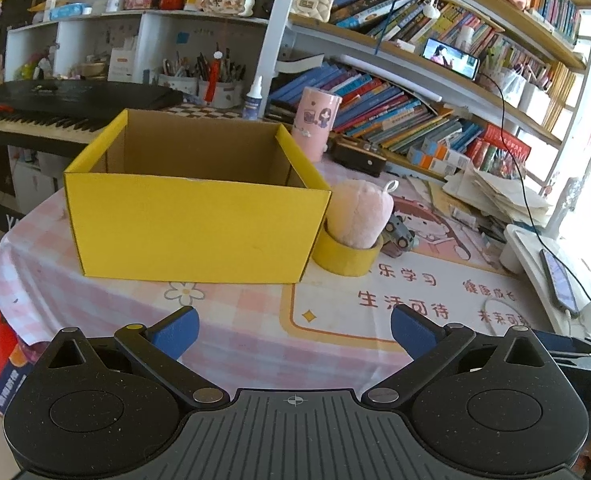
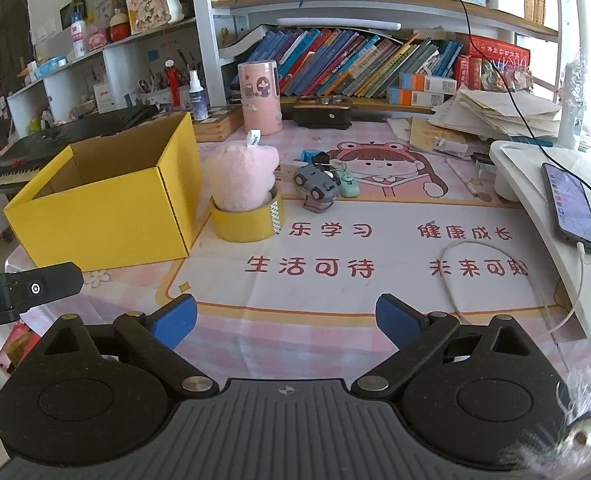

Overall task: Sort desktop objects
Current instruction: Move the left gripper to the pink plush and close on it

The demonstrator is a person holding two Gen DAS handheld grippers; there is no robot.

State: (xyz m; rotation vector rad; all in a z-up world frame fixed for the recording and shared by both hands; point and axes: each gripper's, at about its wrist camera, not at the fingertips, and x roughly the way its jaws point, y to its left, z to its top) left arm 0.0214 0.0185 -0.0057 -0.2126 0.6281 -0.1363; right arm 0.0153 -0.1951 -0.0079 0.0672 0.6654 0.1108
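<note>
An open yellow cardboard box point(image 1: 191, 224) point(image 2: 107, 208) stands on the pink desk mat. Right beside it a pink plush toy point(image 1: 361, 216) point(image 2: 243, 178) sits in a yellow tape roll point(image 1: 345, 258) point(image 2: 247, 226). A small grey toy car point(image 2: 317, 186) point(image 1: 399, 236) lies to the right of the roll, with a mint-green trinket point(image 2: 349, 184) and a black binder clip point(image 2: 319, 158) behind it. My left gripper point(image 1: 293, 332) is open over the mat in front of the box, holding nothing. My right gripper point(image 2: 285, 318) is open over the mat, nearer than the objects, holding nothing.
A pink cylinder holder point(image 2: 257, 96) and a dark wooden box point(image 2: 321, 114) stand at the back before the bookshelf. A white stand point(image 2: 543, 184) with a phone point(image 2: 569, 206) and a cable point(image 2: 455, 276) takes up the right side. A keyboard point(image 1: 35, 120) lies behind the box. The left gripper's body point(image 2: 31, 290) shows at the right view's left edge.
</note>
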